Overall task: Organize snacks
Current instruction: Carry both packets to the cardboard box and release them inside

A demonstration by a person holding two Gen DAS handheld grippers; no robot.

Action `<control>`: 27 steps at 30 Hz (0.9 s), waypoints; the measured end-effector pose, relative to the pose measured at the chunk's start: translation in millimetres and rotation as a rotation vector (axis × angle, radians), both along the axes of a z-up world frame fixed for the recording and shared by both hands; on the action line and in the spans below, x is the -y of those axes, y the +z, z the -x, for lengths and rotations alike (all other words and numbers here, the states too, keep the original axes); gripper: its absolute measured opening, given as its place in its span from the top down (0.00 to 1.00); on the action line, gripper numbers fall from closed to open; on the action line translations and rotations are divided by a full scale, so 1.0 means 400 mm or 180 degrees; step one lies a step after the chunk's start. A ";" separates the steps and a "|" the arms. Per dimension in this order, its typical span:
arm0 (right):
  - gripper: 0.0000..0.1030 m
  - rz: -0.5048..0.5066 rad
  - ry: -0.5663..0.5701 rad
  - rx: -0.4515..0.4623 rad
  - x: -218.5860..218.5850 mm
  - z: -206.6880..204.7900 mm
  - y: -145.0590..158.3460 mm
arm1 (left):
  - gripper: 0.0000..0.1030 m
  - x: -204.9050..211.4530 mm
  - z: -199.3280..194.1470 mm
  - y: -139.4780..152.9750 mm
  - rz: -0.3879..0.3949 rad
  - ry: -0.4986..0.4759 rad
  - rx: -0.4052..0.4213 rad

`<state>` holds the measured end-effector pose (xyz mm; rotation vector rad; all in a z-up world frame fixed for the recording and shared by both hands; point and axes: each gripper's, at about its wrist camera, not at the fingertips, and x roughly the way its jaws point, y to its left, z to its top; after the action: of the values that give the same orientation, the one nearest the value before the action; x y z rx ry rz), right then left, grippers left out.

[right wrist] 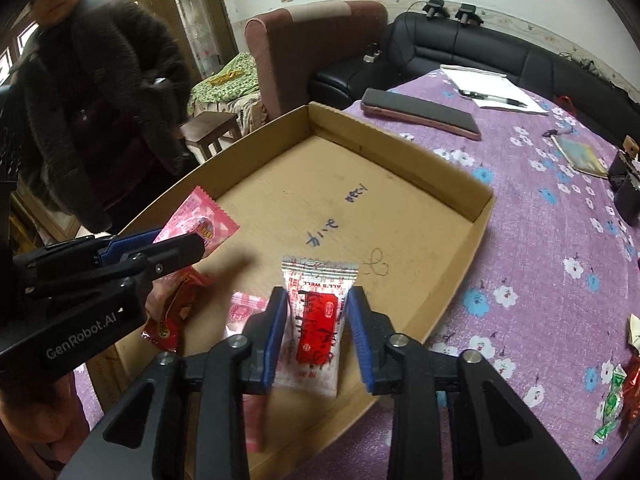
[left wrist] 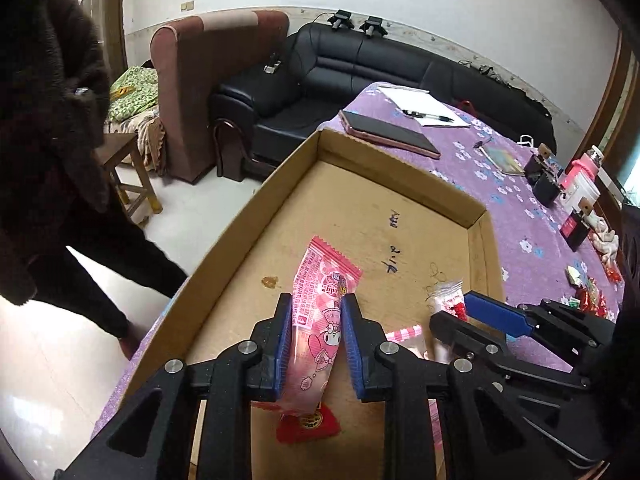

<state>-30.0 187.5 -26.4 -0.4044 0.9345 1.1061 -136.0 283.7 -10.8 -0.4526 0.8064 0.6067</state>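
A shallow cardboard box (left wrist: 478, 236) (right wrist: 480, 216) lies on the purple flowered table. My left gripper (left wrist: 316, 304) is shut on a long pink snack packet (left wrist: 320, 308), held over the box's near end; the packet also shows in the right wrist view (right wrist: 200, 220). My right gripper (right wrist: 318, 298) holds a white and red snack packet (right wrist: 316, 324) between its pads, just above the box floor; it also shows in the left wrist view (left wrist: 450, 296). A red packet (left wrist: 308, 426) (right wrist: 172, 316) and a pink striped packet (right wrist: 244, 310) lie in the box.
Loose snacks (right wrist: 616, 396) lie on the table to the right of the box. A phone case (right wrist: 420, 114), paper with a pen (right wrist: 492, 90) and small boxes (left wrist: 560, 188) sit farther back. A person in a dark fur coat (right wrist: 92, 92) stands left of the table.
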 end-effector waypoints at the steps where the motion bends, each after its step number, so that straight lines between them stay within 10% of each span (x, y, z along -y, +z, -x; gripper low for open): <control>1: 0.68 -0.0008 0.0000 -0.0006 0.001 -0.001 0.002 | 0.74 -0.001 -0.002 -0.001 -0.0005 0.0010 -0.0011; 5: 0.66 -0.0047 -0.0018 0.0055 0.017 -0.002 0.022 | 0.72 -0.004 0.001 0.004 0.0025 0.0044 0.0032; 9: 0.64 -0.0125 -0.0087 0.0083 0.051 -0.008 0.051 | 0.42 0.002 0.014 0.025 -0.0011 0.0082 0.0122; 27: 0.35 -0.0223 -0.0687 0.0362 0.371 -0.069 0.152 | 0.35 0.193 -0.023 0.145 -0.0357 -0.0241 0.0277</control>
<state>-2.5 39.1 34.4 -0.2981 0.8163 0.9067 -126.8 206.3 47.1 -0.3420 0.6996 0.5552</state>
